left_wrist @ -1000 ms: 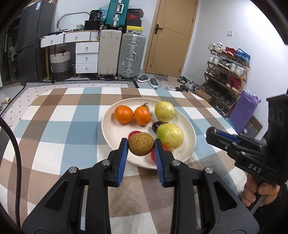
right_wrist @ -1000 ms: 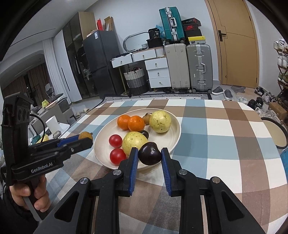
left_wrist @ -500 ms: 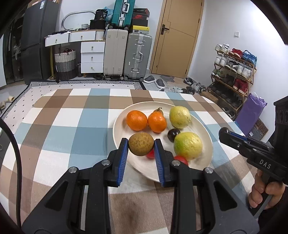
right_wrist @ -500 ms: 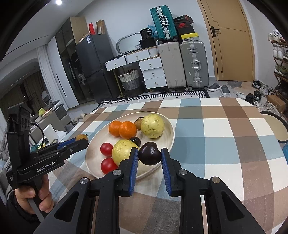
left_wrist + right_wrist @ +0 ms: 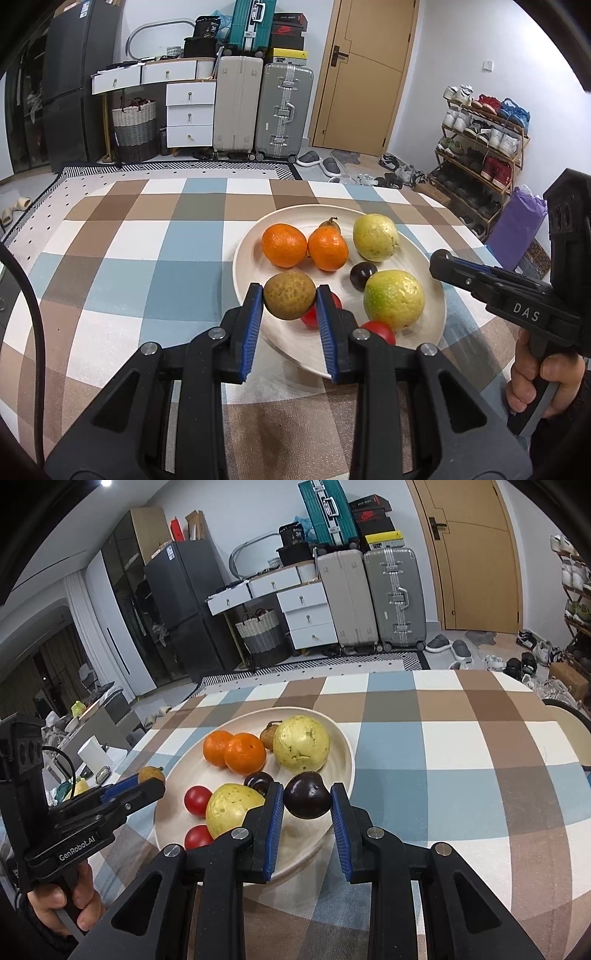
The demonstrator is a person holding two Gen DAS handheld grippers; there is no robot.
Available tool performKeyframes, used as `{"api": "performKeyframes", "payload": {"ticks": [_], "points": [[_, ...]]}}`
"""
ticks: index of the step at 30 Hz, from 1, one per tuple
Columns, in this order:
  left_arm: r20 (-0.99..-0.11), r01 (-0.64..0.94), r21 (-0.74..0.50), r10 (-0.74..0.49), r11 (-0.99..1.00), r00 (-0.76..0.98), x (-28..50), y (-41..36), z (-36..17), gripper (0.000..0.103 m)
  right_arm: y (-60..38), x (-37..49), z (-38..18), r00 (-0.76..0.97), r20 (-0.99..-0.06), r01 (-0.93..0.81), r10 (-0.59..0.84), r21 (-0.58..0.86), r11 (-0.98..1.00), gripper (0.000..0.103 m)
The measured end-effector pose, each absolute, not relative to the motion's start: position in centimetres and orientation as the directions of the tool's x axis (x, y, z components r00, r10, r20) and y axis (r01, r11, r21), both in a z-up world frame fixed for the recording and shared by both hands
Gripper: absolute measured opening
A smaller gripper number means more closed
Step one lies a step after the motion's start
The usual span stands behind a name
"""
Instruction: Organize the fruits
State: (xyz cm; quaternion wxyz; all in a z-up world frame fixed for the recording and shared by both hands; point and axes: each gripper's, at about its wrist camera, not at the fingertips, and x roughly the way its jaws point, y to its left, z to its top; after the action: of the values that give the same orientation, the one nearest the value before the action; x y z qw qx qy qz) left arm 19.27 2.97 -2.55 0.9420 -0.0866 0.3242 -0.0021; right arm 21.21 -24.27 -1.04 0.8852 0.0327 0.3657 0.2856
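Plum (image 5: 307, 795) — stem dimple seemingly upward

A home: suitcases (image 5: 258, 107), shoe rack (image 5: 480, 147), fridge (image 5: 184, 605), checked tablecloth (image 5: 147, 240).

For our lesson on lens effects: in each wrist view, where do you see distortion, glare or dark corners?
Left wrist view: dark vignette in the corners, the door bows, the checked cloth curves; the brown fruit in the left gripper is sharp. Right wrist view: the same dark corners, a ceiling light flares at top left, the fridge leans inward; the plum is sharp.
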Motion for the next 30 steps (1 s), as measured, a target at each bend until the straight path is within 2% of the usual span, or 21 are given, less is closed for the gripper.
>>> {"api": "performKeyframes", "payload": {"ticks": [1,3,8,11,13,14,15,16,17,18,19,23,30], "points": [[-0.608,-0.052,-0.164,-0.059,0.985,0.792,19.2,2.9,-2.5,0.026,-24.3,21.2,-1.0,0.571,-0.624,-0.483,0.533,0.269,0.833,0.027],[-0.601,-0.050,-0.163,-0.059,0.985,0.797,19.2,2.8,-2.5,0.026,-24.6,21.1,-0.9,0.585,-0.614,-0.475,0.530,0.270,0.837,0.040],[-0.597,-0.049,-0.151,-0.052,0.987,0.801,19.2,2.3,-2.6,0.026,-24.6,20.4,-0.6,0.612,-0.601,-0.474,0.513,0.241,0.847,0.041],[-0.592,-0.049,-0.152,-0.051,0.987,0.804,19.0,2.3,-2.6,0.028,-24.6,19.9,-0.3,0.627,-0.593,-0.477,0.505,0.221,0.851,0.048],[-0.584,-0.060,-0.149,-0.039,0.987,0.811,18.7,2.2,-2.6,0.038,-24.6,19.4,-0.2,0.634,-0.591,-0.481,0.500,0.205,0.852,0.051],[-0.578,-0.063,-0.149,-0.036,0.987,0.815,18.4,2.2,-2.5,0.048,-24.6,19.1,-0.1,0.636,-0.591,-0.482,0.496,0.198,0.853,0.055],[-0.568,-0.067,-0.149,-0.030,0.986,0.822,18.0,2.1,-2.4,0.057,-24.6,18.9,-0.1,0.639,-0.591,-0.482,0.493,0.192,0.855,0.062],[-0.560,-0.072,-0.148,-0.023,0.986,0.828,17.8,2.1,-2.3,0.061,-24.8,18.5,0.0,0.648,-0.583,-0.480,0.490,0.187,0.857,0.067],[-0.551,-0.077,-0.148,-0.017,0.986,0.835,17.3,2.3,-2.2,0.070,-24.9,18.4,0.1,0.654,-0.576,-0.480,0.490,0.184,0.857,0.075],[-0.541,-0.085,-0.149,-0.009,0.985,0.841,16.8,2.3,-2.1,0.083,-24.9,18.1,0.3,0.661,-0.569,-0.481,0.490,0.180,0.858,0.082],[-0.536,-0.092,-0.150,-0.003,0.984,0.844,16.3,2.4,-2.0,0.088,-25.0,17.8,0.4,0.669,-0.560,-0.482,0.488,0.173,0.859,0.085],[-0.510,-0.093,-0.154,0.001,0.984,0.860,14.4,2.7,-1.6,0.102,-25.2,17.1,0.6,0.677,-0.547,-0.488,0.493,0.167,0.856,0.103],[-0.491,-0.077,-0.124,0.006,0.989,0.871,12.6,1.8,-1.0,0.102,-26.7,14.8,1.1,0.677,-0.502,-0.520,0.538,0.191,0.833,0.103]]}}
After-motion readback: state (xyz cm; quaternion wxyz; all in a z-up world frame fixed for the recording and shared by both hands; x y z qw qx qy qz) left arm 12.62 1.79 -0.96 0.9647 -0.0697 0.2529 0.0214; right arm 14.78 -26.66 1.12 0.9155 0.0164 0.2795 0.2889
